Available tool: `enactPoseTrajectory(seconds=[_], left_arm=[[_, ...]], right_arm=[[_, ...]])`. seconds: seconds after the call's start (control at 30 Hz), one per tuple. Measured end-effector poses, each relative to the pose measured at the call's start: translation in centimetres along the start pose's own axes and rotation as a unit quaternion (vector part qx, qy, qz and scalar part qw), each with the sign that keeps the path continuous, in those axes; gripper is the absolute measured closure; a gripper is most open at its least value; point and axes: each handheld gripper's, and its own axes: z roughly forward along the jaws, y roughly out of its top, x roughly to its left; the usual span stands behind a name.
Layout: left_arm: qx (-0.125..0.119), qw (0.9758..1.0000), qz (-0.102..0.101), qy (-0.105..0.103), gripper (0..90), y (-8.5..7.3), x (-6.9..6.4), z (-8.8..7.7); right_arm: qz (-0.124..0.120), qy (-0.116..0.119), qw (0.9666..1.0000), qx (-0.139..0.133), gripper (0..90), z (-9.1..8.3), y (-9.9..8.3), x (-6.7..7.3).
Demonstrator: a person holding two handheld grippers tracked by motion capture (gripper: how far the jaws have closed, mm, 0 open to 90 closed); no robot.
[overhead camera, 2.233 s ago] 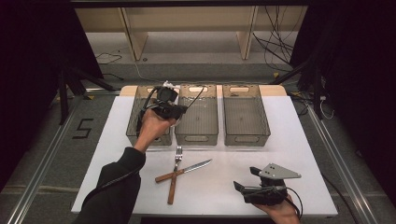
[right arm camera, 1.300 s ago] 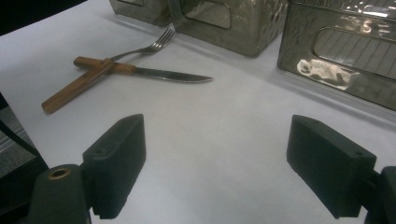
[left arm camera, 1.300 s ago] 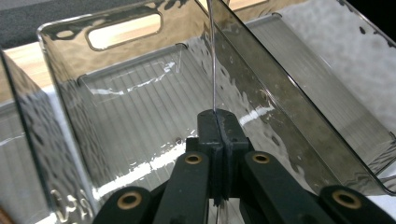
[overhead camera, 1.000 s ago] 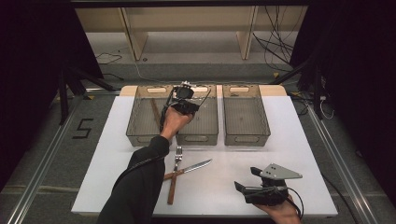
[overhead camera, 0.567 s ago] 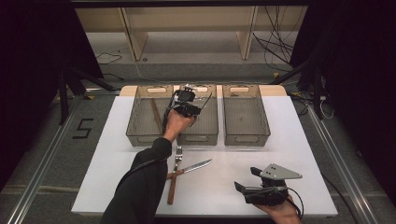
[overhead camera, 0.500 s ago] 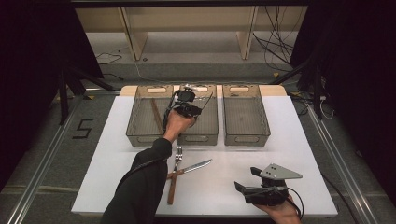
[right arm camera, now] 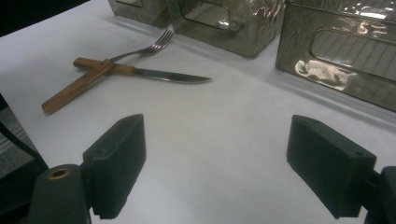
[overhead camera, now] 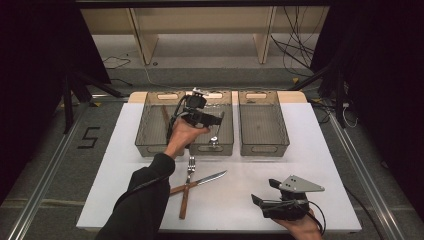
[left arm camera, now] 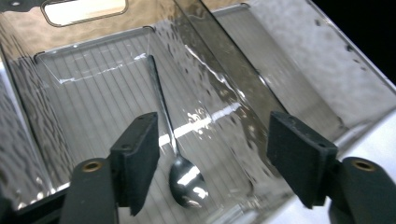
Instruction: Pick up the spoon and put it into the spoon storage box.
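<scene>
A metal spoon (left arm camera: pixel 179 158) lies flat on the floor of the middle clear bin (overhead camera: pixel 227 131), its bowl (overhead camera: pixel 214 142) toward the front wall. My left gripper (overhead camera: pixel 219 119) hovers over that bin; its jaws have just been opening and now stand open, with the spoon below the gap (left arm camera: pixel 212 163) and untouched by either pad. A wooden-handled fork (overhead camera: pixel 190 167) and a wooden-handled knife (overhead camera: pixel 202 180) lie crossed on the white table (overhead camera: pixel 125 180). My right gripper (overhead camera: pixel 256 204) rests near the front right edge, open with nothing in it (right arm camera: pixel 215 168), facing the fork (right arm camera: pixel 140 50) and knife (right arm camera: pixel 159 74).
Three clear bins stand in a row at the back. The left bin (overhead camera: pixel 150 137) holds a wooden-handled utensil (overhead camera: pixel 165 116). The right bin (overhead camera: pixel 262 145) has nothing I can make out inside. Open table lies between the cutlery and my right gripper.
My left hand moved from the left bin across to the middle bin. Its jaws have opened, and the spoon lies loose on the bin floor. The right gripper has stayed still.
</scene>
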Motion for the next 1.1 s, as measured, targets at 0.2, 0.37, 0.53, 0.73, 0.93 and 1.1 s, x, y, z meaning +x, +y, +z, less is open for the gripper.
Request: enactPoseTrajectory(seconds=[0.2,0.37,0.53,0.73,0.93,1.1], left_arm=[[-0.015,0.9999,0.007,0.002,27.3,-1.3,-0.4,-2.8],[-0.024,0.9996,0.012,0.004,25.3,-2.7,-0.6,-4.4],[-0.034,0.9994,0.010,0.000,24.1,-4.3,-0.5,-5.4],[-0.042,0.9990,0.012,-0.003,23.0,-5.9,-0.6,-6.1],[-0.047,0.9988,0.012,-0.004,21.2,-7.6,-0.5,-6.8],[-0.046,0.9989,0.011,-0.001,20.0,-9.0,-0.4,-7.2]], right_arm=[[-0.001,-0.001,1.0000,0.001,20.5,0.1,0.0,0.1],[-0.001,0.000,1.0000,0.002,20.5,0.1,0.0,0.1],[-0.001,-0.001,1.0000,0.002,20.5,0.1,0.0,0.1],[0.000,-0.001,1.0000,0.002,20.5,0.1,0.0,0.1],[0.001,0.000,1.0000,0.001,20.5,0.1,0.0,0.1],[0.002,0.001,1.0000,0.002,20.5,0.2,-0.1,0.1]])
